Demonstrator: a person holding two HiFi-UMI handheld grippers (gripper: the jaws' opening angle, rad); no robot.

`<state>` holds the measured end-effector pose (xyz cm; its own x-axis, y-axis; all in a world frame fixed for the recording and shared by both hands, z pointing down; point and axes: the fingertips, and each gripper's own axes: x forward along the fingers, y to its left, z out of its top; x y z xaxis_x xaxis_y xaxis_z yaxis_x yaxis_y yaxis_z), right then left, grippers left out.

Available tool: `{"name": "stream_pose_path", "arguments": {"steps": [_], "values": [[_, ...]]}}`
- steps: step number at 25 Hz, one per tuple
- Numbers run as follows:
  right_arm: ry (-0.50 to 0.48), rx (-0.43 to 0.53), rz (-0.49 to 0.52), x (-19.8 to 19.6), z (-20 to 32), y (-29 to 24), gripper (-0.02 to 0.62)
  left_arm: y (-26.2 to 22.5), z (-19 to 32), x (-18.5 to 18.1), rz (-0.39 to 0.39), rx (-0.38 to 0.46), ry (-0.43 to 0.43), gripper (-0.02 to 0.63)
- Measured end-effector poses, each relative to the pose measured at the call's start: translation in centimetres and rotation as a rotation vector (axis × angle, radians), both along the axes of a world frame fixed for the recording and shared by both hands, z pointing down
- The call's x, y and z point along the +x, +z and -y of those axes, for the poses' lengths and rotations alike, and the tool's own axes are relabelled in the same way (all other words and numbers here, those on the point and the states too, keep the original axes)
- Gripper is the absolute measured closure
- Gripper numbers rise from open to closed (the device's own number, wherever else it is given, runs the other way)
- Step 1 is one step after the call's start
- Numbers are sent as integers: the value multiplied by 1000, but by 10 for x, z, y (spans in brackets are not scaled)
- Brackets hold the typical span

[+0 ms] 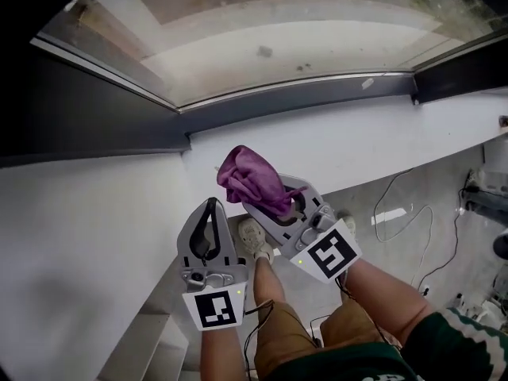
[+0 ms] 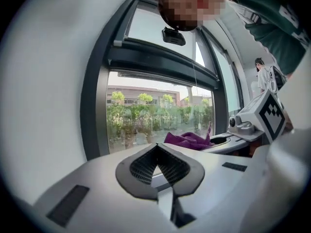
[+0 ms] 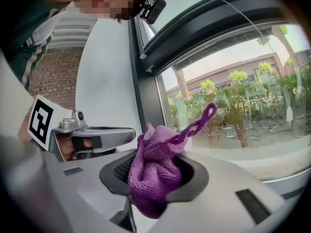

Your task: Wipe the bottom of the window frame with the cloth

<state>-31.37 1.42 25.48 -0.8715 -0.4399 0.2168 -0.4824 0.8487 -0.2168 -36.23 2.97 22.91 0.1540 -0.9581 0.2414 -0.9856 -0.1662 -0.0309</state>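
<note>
A crumpled purple cloth (image 1: 250, 182) is pinched in my right gripper (image 1: 268, 201), which is shut on it and held in front of the white ledge (image 1: 357, 137). The dark bottom rail of the window frame (image 1: 302, 94) runs above that ledge, well beyond the cloth. In the right gripper view the cloth (image 3: 155, 171) bulges out between the jaws of the right gripper (image 3: 156, 165), a loop sticking up. My left gripper (image 1: 211, 206) hovers just left of the right one, shut on nothing. The left gripper view shows the left gripper (image 2: 156, 148) with the window behind it and the cloth (image 2: 188, 140) to its right.
Cables (image 1: 413, 213) trail over the grey floor at the right, near equipment (image 1: 486, 197) at the edge. White steps (image 1: 159, 344) sit at the lower left. The person's shoe (image 1: 252, 236) is below the grippers. Another person (image 2: 265, 76) stands far off.
</note>
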Motion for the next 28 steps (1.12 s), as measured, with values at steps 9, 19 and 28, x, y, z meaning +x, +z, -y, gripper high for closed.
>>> {"name": "stream_pose_path", "arguments": {"steps": [9, 19, 28], "values": [[-31, -109, 60, -46, 21, 87, 456, 75, 26, -38, 44, -49, -73, 601], [-77, -86, -37, -100, 49, 194, 454, 156, 56, -86, -35, -105, -138, 601], [-101, -121, -118, -124, 57, 246, 454, 187, 54, -95, -42, -149, -160, 601]]}}
